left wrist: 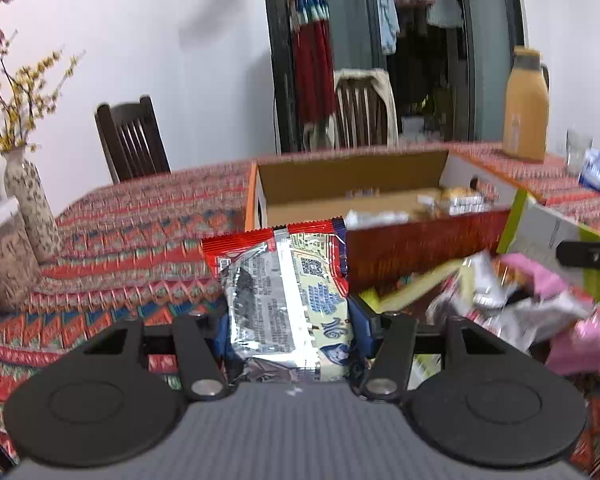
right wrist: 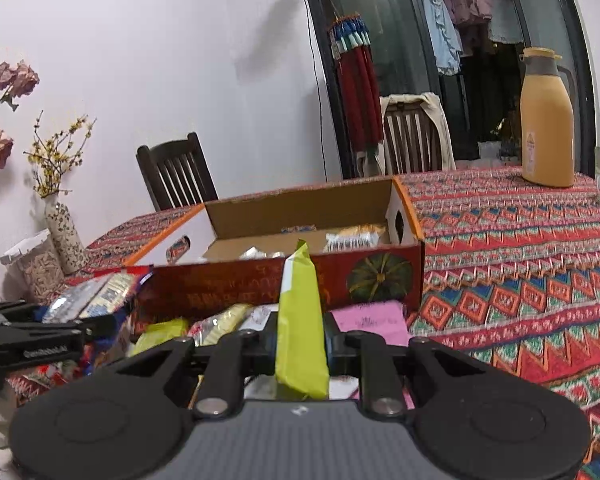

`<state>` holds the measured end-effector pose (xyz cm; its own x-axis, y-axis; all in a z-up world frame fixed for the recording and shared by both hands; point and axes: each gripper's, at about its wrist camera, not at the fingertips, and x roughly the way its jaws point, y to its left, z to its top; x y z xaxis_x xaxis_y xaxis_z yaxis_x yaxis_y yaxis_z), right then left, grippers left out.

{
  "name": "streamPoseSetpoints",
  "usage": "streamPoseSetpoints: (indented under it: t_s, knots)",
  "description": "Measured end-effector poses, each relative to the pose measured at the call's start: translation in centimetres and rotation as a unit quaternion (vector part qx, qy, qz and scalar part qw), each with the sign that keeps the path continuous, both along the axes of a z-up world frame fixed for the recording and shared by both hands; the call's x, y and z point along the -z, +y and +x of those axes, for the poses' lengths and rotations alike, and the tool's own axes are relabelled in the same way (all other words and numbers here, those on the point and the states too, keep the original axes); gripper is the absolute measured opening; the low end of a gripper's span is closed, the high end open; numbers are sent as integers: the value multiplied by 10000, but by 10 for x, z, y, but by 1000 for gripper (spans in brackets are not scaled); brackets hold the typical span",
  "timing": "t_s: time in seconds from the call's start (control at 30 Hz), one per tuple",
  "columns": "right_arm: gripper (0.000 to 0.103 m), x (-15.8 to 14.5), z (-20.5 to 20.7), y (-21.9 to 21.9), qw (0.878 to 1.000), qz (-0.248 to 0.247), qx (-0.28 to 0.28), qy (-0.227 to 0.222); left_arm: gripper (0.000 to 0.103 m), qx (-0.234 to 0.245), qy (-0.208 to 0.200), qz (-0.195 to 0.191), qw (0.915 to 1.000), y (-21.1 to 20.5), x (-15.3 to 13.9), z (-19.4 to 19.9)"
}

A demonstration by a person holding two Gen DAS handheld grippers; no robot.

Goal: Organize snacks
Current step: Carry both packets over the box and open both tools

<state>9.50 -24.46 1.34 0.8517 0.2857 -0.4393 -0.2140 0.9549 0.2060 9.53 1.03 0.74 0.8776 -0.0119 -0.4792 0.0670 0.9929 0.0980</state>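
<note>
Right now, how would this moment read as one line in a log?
left tool: grips silver-red packet | right tool: grips green packet | cardboard box: open, partly filled

Home dining room.
Patterned-cloth bench (right wrist: 500,248), wooden chairs (right wrist: 176,172), flower vase (right wrist: 64,236), clothes (right wrist: 444,36) hanging upper right.

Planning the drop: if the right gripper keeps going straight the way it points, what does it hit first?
Probably the red front wall of the cardboard box; the right gripper and its green packet point at it, though depth is unclear.
</note>
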Motion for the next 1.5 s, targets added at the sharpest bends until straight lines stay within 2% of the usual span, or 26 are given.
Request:
streamPoseSetpoints:
  t_s: [0.43,0.73,1.07,1.23,1.33,1.5]
  knots:
    - [19,-44,39,10,9985,-88,-152,-515,57,76,-432,-249,9987,-17,-47,36]
    - [19,-63,112,21,9988,-157,-359,-297,57,0,-404,-334,9986,-36,-64,88]
    - [19,-43,192,38,9984,-357,-431,108,57,-331,-204,-418,9984,-42,-57,158]
    - [19,-25,207,28,9986,-192,-406,294,57,-358,30,-404,9985,-44,-32,174]
    - [19,-18,208,29,9979,-245,-478,374,57,-290,236,-473,9982,-41,-23,182]
    - [22,-5,212,33,9972,-347,-389,538,58,-340,318,-534,9975,-35,-16,182]
